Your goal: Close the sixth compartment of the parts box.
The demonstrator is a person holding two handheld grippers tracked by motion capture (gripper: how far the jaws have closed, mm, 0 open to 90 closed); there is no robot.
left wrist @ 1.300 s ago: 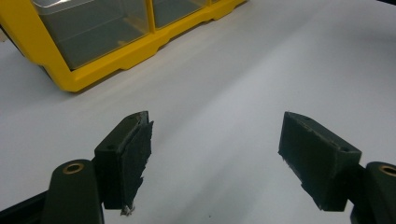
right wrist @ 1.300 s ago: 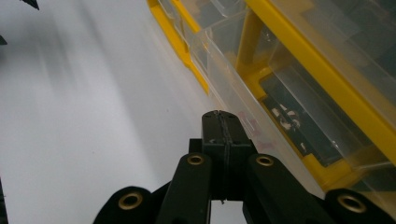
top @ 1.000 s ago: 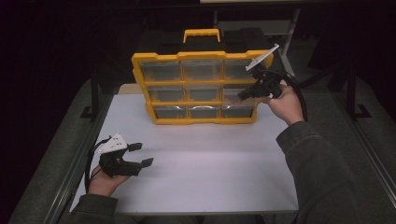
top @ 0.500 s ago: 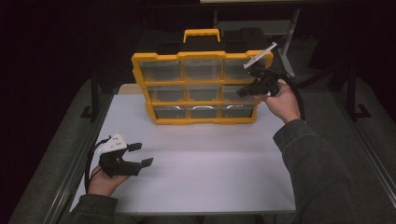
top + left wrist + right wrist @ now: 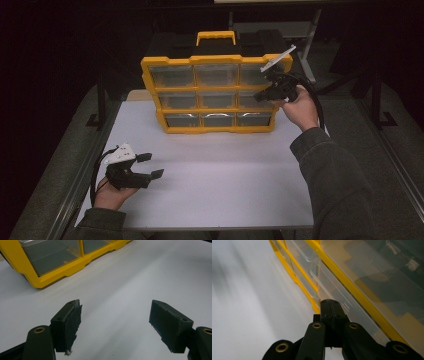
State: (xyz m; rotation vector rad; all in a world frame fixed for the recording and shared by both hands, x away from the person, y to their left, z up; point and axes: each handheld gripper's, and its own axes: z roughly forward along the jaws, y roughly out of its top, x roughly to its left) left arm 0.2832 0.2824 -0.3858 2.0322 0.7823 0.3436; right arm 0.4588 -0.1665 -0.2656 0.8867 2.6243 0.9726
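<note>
Nothing has shifted over the last second: the white table (image 5: 210, 190) and the yellow drawer organizer (image 5: 210, 95) at its far edge sit as before, and both my hands have held still. I read that as a pause at the drawer, not a pull begun. My right gripper (image 5: 263, 95) rests at the middle-right clear drawer (image 5: 337, 287), jaws pressed together, apparently on nothing. My left gripper (image 5: 115, 315) waits low near the table's front-left, jaws wide apart, empty.
</note>
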